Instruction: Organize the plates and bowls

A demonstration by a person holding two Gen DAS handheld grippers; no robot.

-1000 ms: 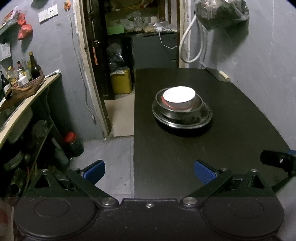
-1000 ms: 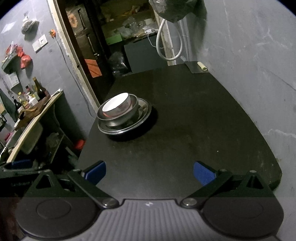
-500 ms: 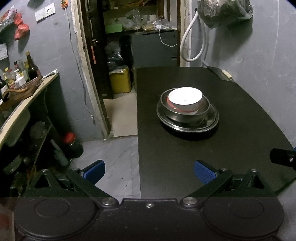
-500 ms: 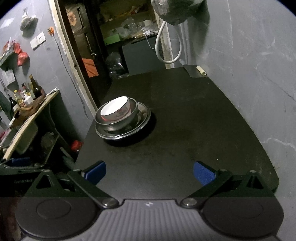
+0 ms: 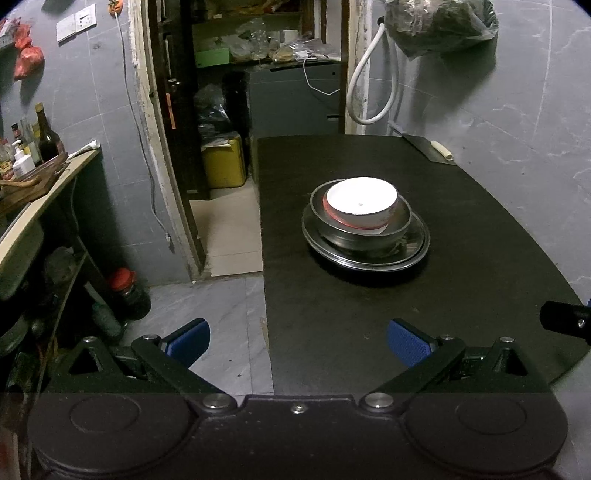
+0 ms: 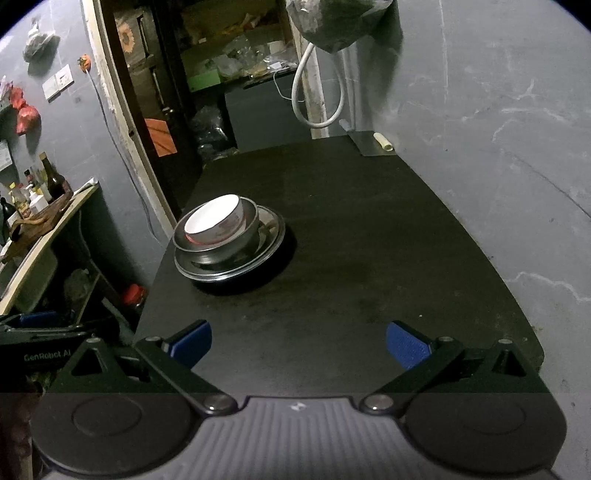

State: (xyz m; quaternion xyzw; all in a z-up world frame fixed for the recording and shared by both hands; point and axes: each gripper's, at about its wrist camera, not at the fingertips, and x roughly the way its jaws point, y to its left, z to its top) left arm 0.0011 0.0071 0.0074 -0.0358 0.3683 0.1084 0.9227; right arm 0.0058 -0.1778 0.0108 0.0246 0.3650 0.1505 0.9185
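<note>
- Where the left wrist view began at its left edge, a wooden shelf [image 5: 48, 177] carried dark bottles [image 5: 46, 138], and a red-capped jar [image 5: 127, 291] stood on the floor below it.
- Past the shelf, an open doorway showed a yellow canister [image 5: 223, 160] on the floor, beside the far left corner of the worktop [image 5: 332, 321].
- The left tool [image 5: 298, 341] hung over the near left edge of the black worktop, its blue-padded fingers [image 5: 408, 341] spread wide apart and empty.
- Toward the middle of the worktop sat the stack: a white bowl [image 5: 361, 201] nested in a steel bowl [image 5: 332, 229], which rested on a steel plate [image 5: 417, 243].
- Nothing lay between either tool and the stack.
- A white hose [image 5: 364, 88] looped down the wall behind the worktop, with a full plastic bag [image 5: 439, 26] hanging above it.
- The right tool [image 6: 298, 341], also spread apart and holding nothing, hovered at the near edge, well apart from the stack, which lay to its front left.
- A grey wall [image 6: 517, 147] ran along the worktop's right side.
</note>
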